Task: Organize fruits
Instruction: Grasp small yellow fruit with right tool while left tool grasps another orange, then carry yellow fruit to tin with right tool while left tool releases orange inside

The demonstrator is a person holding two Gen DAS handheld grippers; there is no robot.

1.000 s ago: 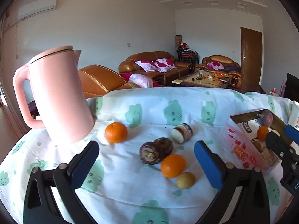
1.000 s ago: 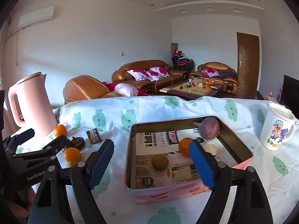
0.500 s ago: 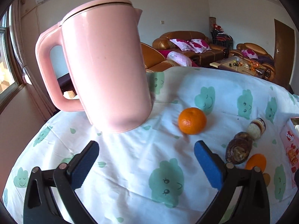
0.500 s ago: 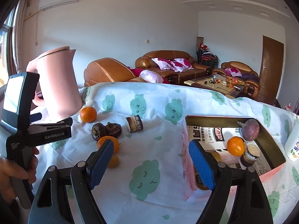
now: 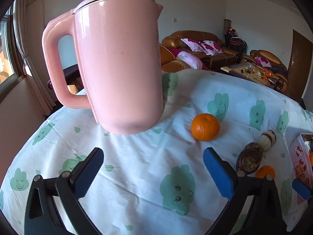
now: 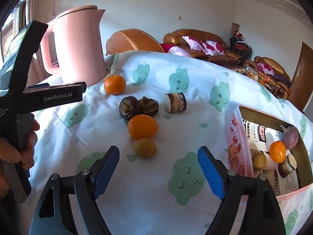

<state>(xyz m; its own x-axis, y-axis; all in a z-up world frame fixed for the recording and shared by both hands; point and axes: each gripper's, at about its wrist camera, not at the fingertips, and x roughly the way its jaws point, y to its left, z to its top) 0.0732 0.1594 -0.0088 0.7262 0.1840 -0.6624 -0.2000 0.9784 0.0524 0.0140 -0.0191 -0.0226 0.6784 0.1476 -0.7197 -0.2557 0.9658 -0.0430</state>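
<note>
Left gripper wide and empty before pink kettle, right gripper empty, jaws closing, near small yellow fruit, mandarin beside kettle

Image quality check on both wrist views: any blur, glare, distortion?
Left wrist: sharp, strong fisheye bulge on the pink kettle, small glare spot near its rim, window blown out. Right wrist: sharp, sunlight overexposes the tin's paper lining; table edge bows.

Pink kettle upright on my tablecloth, white with green cloud faces, lid shut, handle to the left. Behind the table: brown leather sofas with pink-and-white cushions, cluttered coffee table, wooden door.
</note>
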